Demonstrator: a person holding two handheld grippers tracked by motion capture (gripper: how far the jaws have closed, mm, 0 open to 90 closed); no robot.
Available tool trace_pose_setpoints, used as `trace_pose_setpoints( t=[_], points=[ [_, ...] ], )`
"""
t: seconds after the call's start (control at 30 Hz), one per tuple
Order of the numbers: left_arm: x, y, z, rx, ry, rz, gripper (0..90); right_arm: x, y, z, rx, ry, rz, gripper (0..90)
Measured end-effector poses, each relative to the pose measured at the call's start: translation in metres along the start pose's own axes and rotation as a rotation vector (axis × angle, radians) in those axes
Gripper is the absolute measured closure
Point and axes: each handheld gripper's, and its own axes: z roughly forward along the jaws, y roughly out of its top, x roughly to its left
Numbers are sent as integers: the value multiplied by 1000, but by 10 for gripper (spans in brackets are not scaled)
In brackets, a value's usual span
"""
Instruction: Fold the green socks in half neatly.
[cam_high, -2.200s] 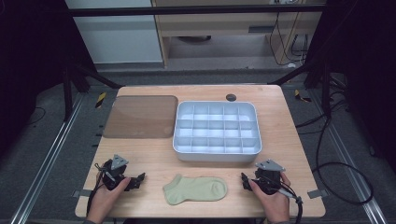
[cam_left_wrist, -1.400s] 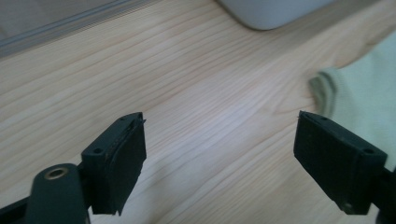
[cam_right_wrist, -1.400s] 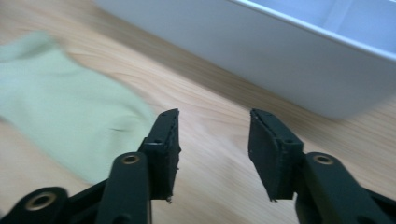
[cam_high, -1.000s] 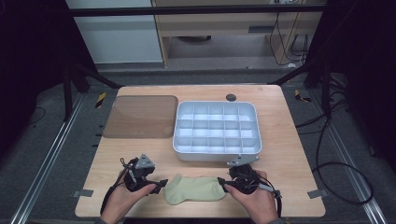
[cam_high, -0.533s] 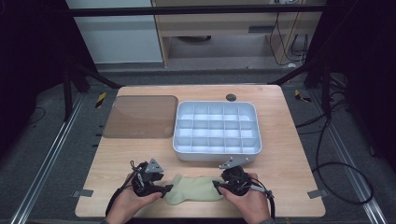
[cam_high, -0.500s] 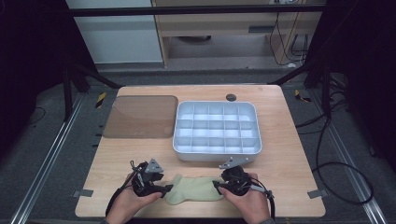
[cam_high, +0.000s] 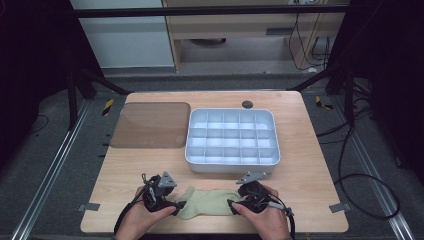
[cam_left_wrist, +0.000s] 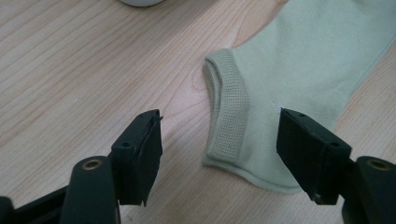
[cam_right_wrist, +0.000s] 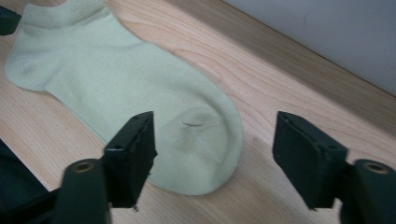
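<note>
A pale green ankle sock (cam_high: 209, 202) lies flat on the near edge of the wooden table (cam_high: 310, 170), just in front of the white compartment tray (cam_high: 232, 141), with its ribbed cuff at the left and its toe at the right. The left gripper (cam_high: 176, 206), held in the person's left hand (cam_high: 142, 220), sits at the cuff end; in the left gripper view its two black jaws stand well apart, and they have just been opening. The cuff (cam_left_wrist: 227, 107) lies between them, nearer to the right-hand jaw, which hangs over the sock's edge, while the left-hand jaw is over bare wood. The pads do not press on the fabric, so nothing is clamped. The right gripper (cam_high: 231, 205), held in the right hand (cam_high: 265, 220), sits at the toe end. In the right gripper view its jaws are likewise spread wide and have just been opening; the rounded toe (cam_right_wrist: 205, 140) reaches in between them, the left-hand jaw is over the sock and the right-hand jaw is over bare table beyond the toe. Whether that left-hand jaw's tip touches the cloth cannot be told, but the toe is not pinched. The sock rests slack on the wood, with a small crease at the toe seam. A brown translucent mat (cam_high: 150, 125) lies at the far left of the table, beside the tray and well apart from both grippers.
</note>
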Motion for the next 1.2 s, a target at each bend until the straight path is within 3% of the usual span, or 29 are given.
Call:
trace_pose_setpoints(
  t=[0.13,0.63,0.93,1.2],
  points=[
    [0,-1,-2,-4,5,4,317,3,-2,2,10,2,-11,381],
    [2,-5,2,7,19,4,333,4,-7,9,28,8,6,388],
    [-1,-4,5,13,12,20,378,3,-7,10,16,8,1,503],
    [-1,-4,6,15,23,26,417,4,-7,13,30,-5,17,460]
  ],
)
